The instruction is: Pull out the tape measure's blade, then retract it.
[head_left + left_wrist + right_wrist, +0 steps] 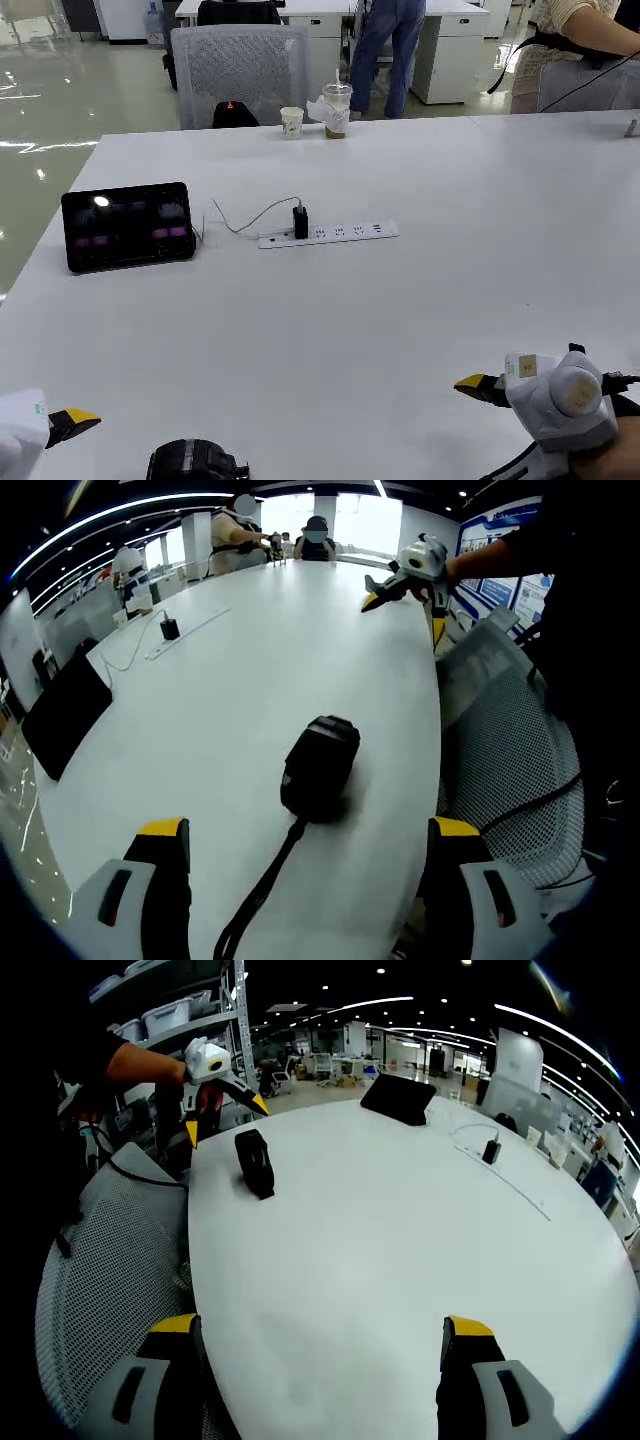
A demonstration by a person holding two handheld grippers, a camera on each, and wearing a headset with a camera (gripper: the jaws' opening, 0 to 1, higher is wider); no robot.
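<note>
The black tape measure [320, 765] lies on the white table [400, 330] at the near edge, just ahead of the left claw [310, 832]. That claw's jaws are spread and grip nothing. The right claw [320, 1326], well apart to the right, is also spread and empty.

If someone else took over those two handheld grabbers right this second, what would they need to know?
Left gripper: open, holding nothing, aimed at the tape measure just ahead; its strap trails back between the jaws.
Right gripper: open, holding nothing, off to the side above the white table.
Tape measure: lies on the table near the person's edge, blade apparently fully inside the case.
Done: nothing yet.
Left: grip the case, pull the blade out, then retract it.
</note>
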